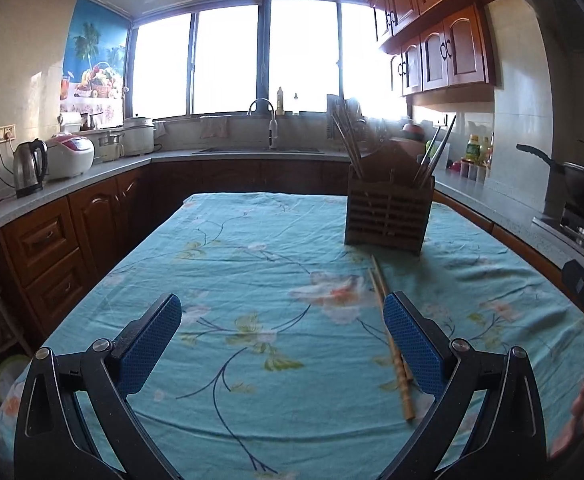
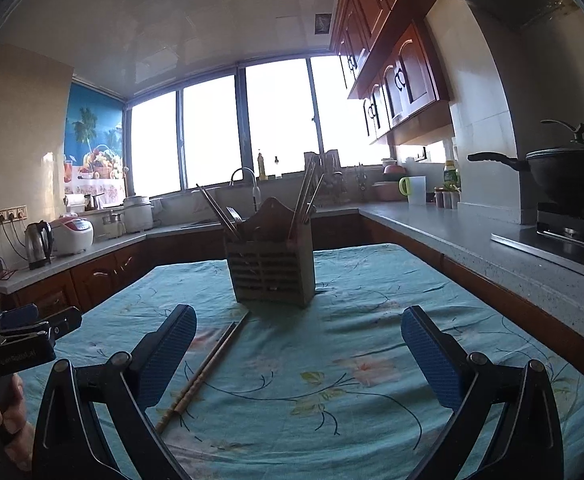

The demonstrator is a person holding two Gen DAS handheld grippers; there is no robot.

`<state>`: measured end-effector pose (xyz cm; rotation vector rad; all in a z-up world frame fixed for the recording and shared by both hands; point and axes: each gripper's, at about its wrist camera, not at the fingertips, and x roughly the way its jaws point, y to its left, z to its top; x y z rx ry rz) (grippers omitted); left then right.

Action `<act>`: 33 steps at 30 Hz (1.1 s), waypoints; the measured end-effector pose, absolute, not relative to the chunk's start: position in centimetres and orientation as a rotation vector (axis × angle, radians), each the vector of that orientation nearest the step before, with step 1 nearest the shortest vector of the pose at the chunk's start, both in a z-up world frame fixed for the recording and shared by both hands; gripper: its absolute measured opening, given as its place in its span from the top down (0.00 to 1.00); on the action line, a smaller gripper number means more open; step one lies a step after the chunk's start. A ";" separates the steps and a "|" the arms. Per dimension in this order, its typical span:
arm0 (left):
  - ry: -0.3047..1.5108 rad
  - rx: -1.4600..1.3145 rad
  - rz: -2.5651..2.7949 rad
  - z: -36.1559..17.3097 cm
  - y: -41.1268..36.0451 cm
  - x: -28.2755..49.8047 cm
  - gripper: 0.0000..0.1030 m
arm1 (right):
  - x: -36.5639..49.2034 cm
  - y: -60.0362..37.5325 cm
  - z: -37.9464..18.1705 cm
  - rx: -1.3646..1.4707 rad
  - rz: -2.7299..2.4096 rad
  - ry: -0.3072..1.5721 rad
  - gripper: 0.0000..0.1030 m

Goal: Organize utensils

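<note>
1. The left gripper [image 1: 282, 320] is released, its blue pads spread wide with nothing between them, hovering low over the desk [image 1: 220, 272] with its turquoise floral cloth.
2. The right gripper [image 2: 297, 334] is likewise released and empty, its jaws wide apart above the same cloth.
3. A pair of wooden chopsticks [image 1: 389, 344] lies flat on the cloth, side by side and touching. In the left wrist view they run from about 12 o'clock down to 5 o'clock, passing just beside the left gripper's right pad; whether they touch it I cannot tell.
4. In the right wrist view the chopsticks [image 2: 204, 372] lie at about 8 o'clock, just outside the right gripper's left pad.
5. A slatted wooden utensil holder [image 2: 272, 272] stands upright on the desk at 12 o'clock, near the chopsticks' far tips, with more chopsticks and a fork leaning in its compartments.
6. The left gripper [image 2: 32, 332], held in a hand [image 2: 0, 412], shows at 9 o'clock in the right wrist view.
</note>
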<state>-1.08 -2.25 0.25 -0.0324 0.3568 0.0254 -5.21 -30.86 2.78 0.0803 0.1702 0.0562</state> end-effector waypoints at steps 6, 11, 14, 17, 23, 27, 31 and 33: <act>0.369 -0.020 0.031 -0.3 -2.6 -1.3 0.00 | -5.4 -31.2 2.5 0.093 0.059 0.187 0.00; 0.367 -0.020 0.031 -0.3 -2.8 -1.8 0.00 | -6.1 -31.5 2.4 0.091 0.048 0.183 0.00; 0.361 -0.016 0.038 -0.3 -3.0 -2.1 0.00 | -6.6 -31.6 2.2 0.088 0.048 0.180 0.00; 0.361 -0.015 0.039 -0.5 -3.0 -2.3 0.00 | -6.9 -31.6 2.0 0.080 0.050 0.176 0.00; 0.349 -0.017 0.038 -0.6 -3.0 -3.0 0.00 | -7.3 -31.6 1.7 0.074 0.055 0.167 0.00; 0.337 -0.015 0.030 -0.4 -3.2 -3.3 0.00 | -7.4 -31.6 1.7 0.074 0.061 0.167 0.00; 0.327 -0.009 0.017 -0.4 -3.5 -3.5 0.00 | -7.7 -31.7 1.8 0.083 0.068 0.154 0.00; 0.328 -0.006 0.012 -0.4 -3.6 -3.5 0.00 | -7.8 -31.8 1.9 0.083 0.068 0.148 0.00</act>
